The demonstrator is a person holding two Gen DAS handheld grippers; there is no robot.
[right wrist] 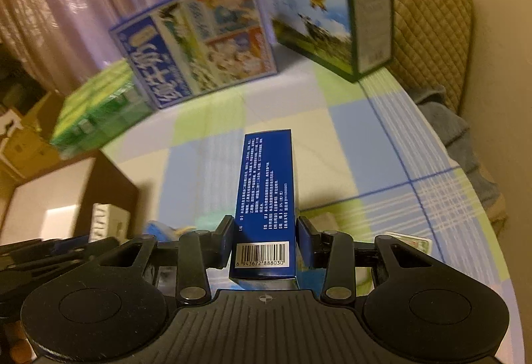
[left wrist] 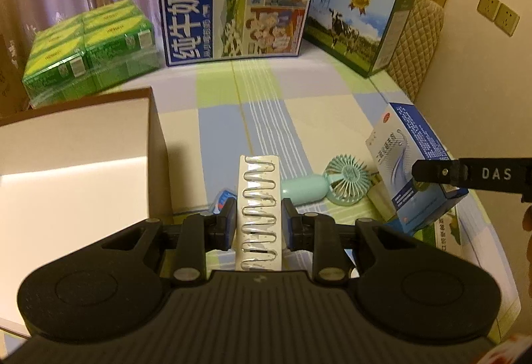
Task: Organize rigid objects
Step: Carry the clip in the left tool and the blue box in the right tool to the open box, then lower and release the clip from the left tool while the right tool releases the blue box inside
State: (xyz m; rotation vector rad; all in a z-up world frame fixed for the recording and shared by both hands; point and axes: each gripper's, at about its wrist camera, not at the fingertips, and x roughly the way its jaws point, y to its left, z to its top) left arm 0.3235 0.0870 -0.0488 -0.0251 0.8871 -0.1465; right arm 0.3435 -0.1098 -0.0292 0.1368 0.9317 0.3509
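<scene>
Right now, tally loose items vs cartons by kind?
Big milk cartons: 2, blue milk carton, cow-print carton
Green shrink-wrapped pack: 1
Open cardboard box: 1
Blue medicine box: 1
Blister strip: 1
Mint handheld fan: 1
Total: 7

White blister strip (left wrist: 258,211) upright in left claw (left wrist: 258,224); blue medicine box (right wrist: 266,197) clamped in right claw (right wrist: 265,242).
</scene>
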